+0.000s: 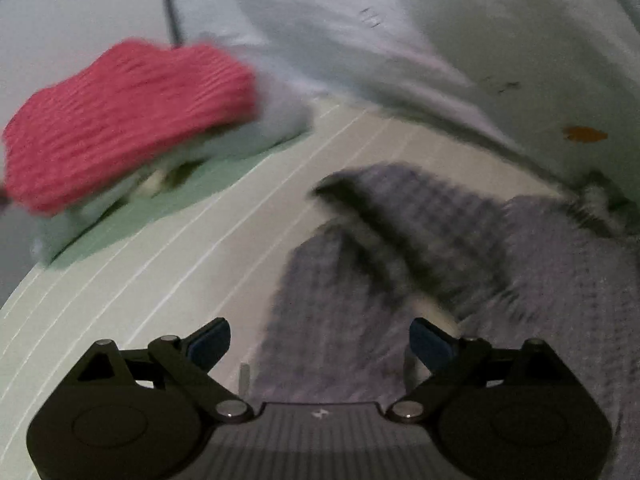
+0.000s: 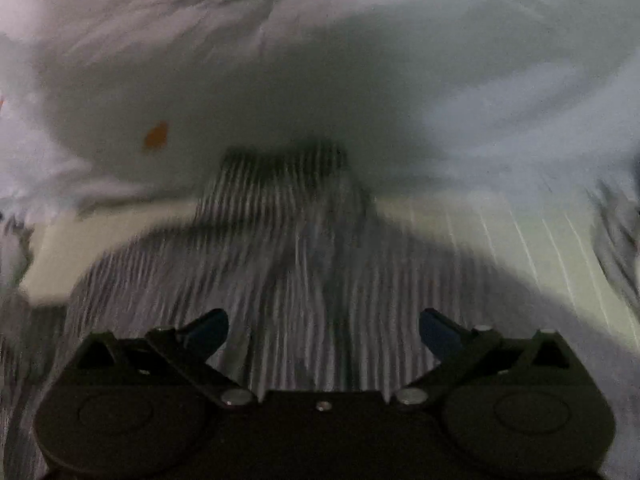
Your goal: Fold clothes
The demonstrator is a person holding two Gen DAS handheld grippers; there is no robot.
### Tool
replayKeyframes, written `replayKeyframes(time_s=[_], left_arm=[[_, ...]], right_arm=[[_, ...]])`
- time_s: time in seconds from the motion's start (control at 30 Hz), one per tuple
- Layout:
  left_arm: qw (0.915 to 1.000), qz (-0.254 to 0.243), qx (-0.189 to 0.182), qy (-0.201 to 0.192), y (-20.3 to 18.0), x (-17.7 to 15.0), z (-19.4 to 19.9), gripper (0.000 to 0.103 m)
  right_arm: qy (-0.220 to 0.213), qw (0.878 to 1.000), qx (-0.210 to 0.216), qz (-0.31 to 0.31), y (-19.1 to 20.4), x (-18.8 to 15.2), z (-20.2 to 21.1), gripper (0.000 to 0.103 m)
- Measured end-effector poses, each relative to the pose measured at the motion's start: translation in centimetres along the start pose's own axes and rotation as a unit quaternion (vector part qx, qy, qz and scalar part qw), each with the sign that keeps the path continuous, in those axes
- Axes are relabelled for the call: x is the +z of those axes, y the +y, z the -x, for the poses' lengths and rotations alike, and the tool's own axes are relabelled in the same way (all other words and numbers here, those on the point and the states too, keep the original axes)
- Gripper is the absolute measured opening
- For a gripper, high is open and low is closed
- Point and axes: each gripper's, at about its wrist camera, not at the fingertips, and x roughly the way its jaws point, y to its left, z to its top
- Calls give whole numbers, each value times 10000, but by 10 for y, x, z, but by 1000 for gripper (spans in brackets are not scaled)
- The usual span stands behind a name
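A grey ribbed knit garment lies crumpled on a pale striped surface. In the left wrist view my left gripper is open just above the garment's near edge, holding nothing. In the right wrist view the same grey garment spreads under my right gripper, which is open and empty. Both views are motion blurred.
A folded red knit piece sits on a stack of pale green and white folded cloth at the left. A large white sheet or garment with an orange spot lies bunched behind the grey garment; it also shows in the left view.
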Motion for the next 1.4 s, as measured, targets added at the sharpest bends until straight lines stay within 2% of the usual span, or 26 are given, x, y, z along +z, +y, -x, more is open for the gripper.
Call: replayKeyframes(time_s=[0.13,0.23,0.27,0.3,0.37,0.4,0.43,0.47,0.5,0.53,0.6,0.67,0.8,0.9,1.0,1.03,1.17,1.27,1.33,1.4], left_arm=[[9981,528,-286,166,29,-11,-4,96],[9972,575,-457,169,36,-17,-7,94],[9968,593,-518,167,37,-18,-9,90],[9966,592,-560,152,38,-19,-10,82],[9966,551,-607,96,39,-21,-11,75],[9970,460,-614,63,39,-22,-11,64],[9979,292,-573,18,37,-22,-11,58],[9987,131,-501,-17,35,-23,-11,40],[9989,31,-475,-21,35,-23,-11,17],[9988,-23,-493,-7,36,-22,-11,10],[9984,30,-565,-40,43,-20,-6,8],[9985,-27,-509,-213,48,-16,5,6],[9952,-416,-136,-880,57,-3,40,6],[9867,-688,283,-1443,59,5,69,5],[9745,-934,699,-1918,63,11,94,6],[9737,-946,798,-1912,67,12,96,6],[9873,-213,920,-1276,101,13,75,7],[9909,270,1097,-733,124,8,57,15],[9909,447,1142,-551,134,5,51,28],[9918,579,993,-551,138,1,52,50]], right_arm=[[461,9970,-158,-593,-8,-65,43,103],[721,9934,-245,-852,-6,-111,69,103],[795,9925,-323,-870,-4,-123,75,103],[801,9920,-418,-878,-4,-133,84,103],[816,9907,-600,-905,-4,-151,104,103],[827,9896,-641,-984,-5,-156,110,103],[834,9885,-657,-1077,-6,-162,116,103],[838,9873,-673,-1170,-6,-168,122,103],[835,9861,-684,-1262,-5,-175,127,103],[855,9849,-672,-1350,-5,-180,130,103],[949,9821,-617,-1502,-3,-192,133,103],[1036,9804,-634,-1553,0,-203,134,103],[1150,9849,-882,-947,20,-210,130,103],[1268,9836,-1097,-664,29,-213,126,103],[1288,9821,-1195,-686,30,-215,126,103],[1288,9817,-1210,-708,30,-215,125,103],[1229,9816,-1267,-728,29,-212,120,103],[1180,9819,-1285,-730,29,-209,116,103],[1167,9821,-1289,-720,30,-205,112,103],[1150,9825,-1287,-699,31,-202,108,103]])
